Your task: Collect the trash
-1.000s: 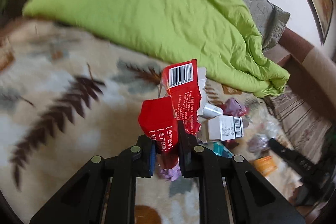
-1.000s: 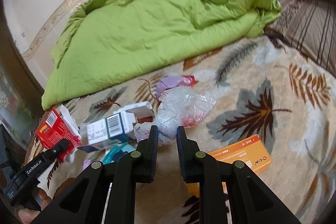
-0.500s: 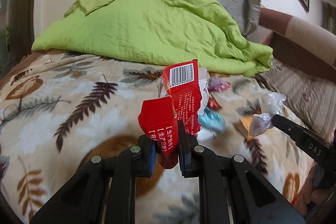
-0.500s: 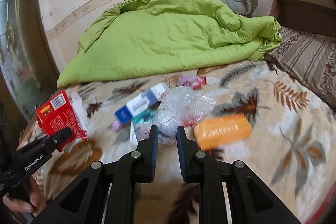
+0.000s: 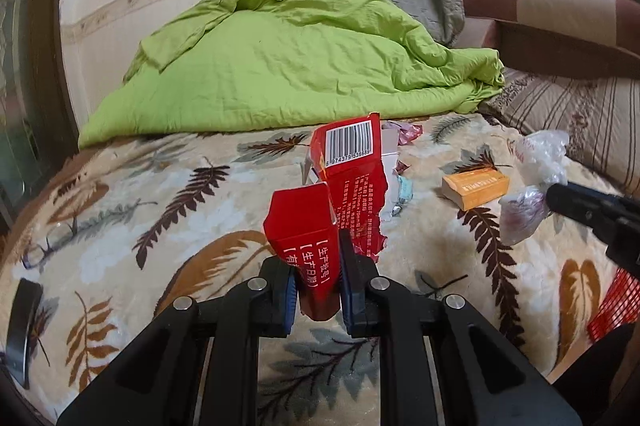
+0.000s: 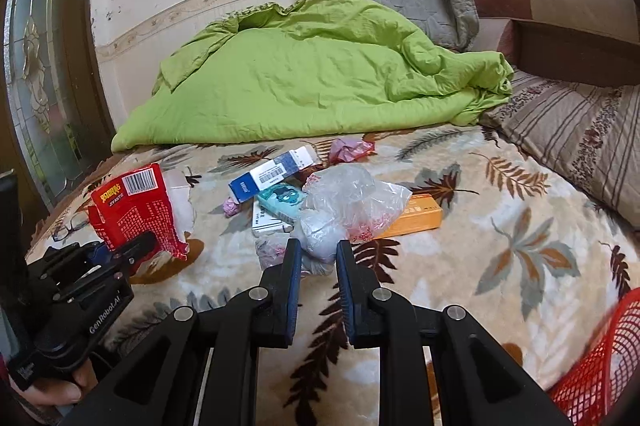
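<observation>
On the leaf-patterned blanket (image 6: 500, 226), trash lies before a green quilt (image 6: 320, 78).

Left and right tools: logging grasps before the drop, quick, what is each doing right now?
Left tool: closed on the torn red cardboard box.
Right tool: closed on the crumpled clear plastic bag.

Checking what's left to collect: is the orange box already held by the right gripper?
No. The orange box lies on the blanket, while the right gripper grips a clear plastic bag.
</observation>
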